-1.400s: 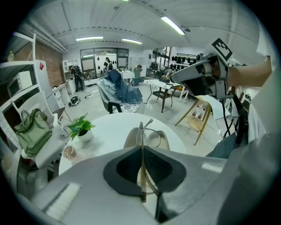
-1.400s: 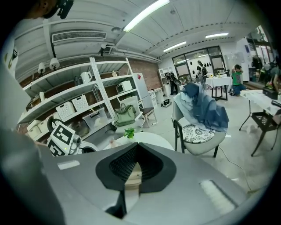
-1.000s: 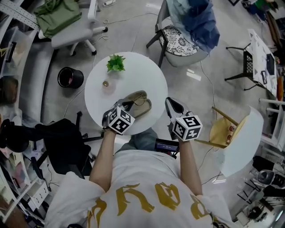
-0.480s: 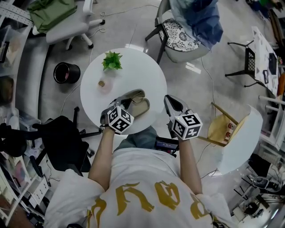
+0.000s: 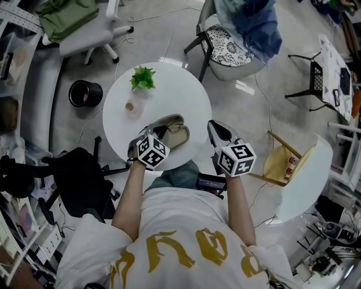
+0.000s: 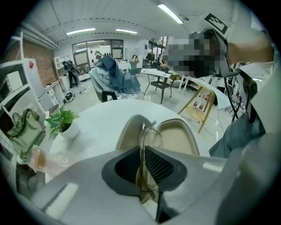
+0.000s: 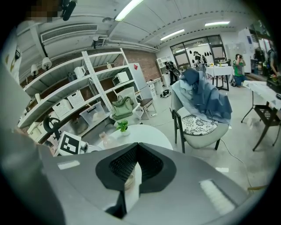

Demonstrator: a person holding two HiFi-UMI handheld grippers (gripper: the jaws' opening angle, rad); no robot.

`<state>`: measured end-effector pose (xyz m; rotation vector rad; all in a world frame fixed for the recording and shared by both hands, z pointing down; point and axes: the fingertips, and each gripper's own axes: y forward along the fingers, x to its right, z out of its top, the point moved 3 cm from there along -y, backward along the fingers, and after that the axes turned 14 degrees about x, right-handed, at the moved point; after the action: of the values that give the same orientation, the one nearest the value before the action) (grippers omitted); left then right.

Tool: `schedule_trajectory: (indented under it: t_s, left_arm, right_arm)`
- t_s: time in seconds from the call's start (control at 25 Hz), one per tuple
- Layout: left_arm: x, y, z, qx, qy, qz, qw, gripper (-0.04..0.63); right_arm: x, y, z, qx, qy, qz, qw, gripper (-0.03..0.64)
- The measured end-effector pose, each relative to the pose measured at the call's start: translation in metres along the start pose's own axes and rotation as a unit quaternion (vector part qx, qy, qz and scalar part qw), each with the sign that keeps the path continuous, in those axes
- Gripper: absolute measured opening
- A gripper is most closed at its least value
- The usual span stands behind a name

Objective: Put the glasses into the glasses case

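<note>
Left tongs clamped; right tongs seemingly closed.

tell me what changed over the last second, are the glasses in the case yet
Nothing visibly moved or changed hands; only the head view itself shifted a touch. The left gripper stays shut on the glasses, held at the open glasses case on the white table, not yet set inside. The right gripper stays shut and empty, off the table's near edge.

a round white table stands on a pale grey concrete floor, a grey chair draped with blue cloth beyond it. white metal shelving stands beside a brick wall under long ceiling strip lights.
</note>
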<state>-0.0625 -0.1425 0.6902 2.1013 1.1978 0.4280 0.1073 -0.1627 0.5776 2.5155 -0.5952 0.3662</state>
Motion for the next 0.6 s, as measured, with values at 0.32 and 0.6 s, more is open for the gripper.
schedule_trajectory:
  t_s: [0.32,0.6]
  left_arm:
    - [0.003,-0.004,0.007,0.01,0.002,0.006,0.9999,0.054]
    - [-0.004,-0.024,0.026,0.043,-0.009,0.033,0.9985,0.054]
  right_arm:
    - [-0.004,-0.009,0.004,0.013,-0.005,-0.001,1.0,0.028]
    - [-0.015,-0.018,0.011,0.03,-0.015,0.002,0.999,0.028]
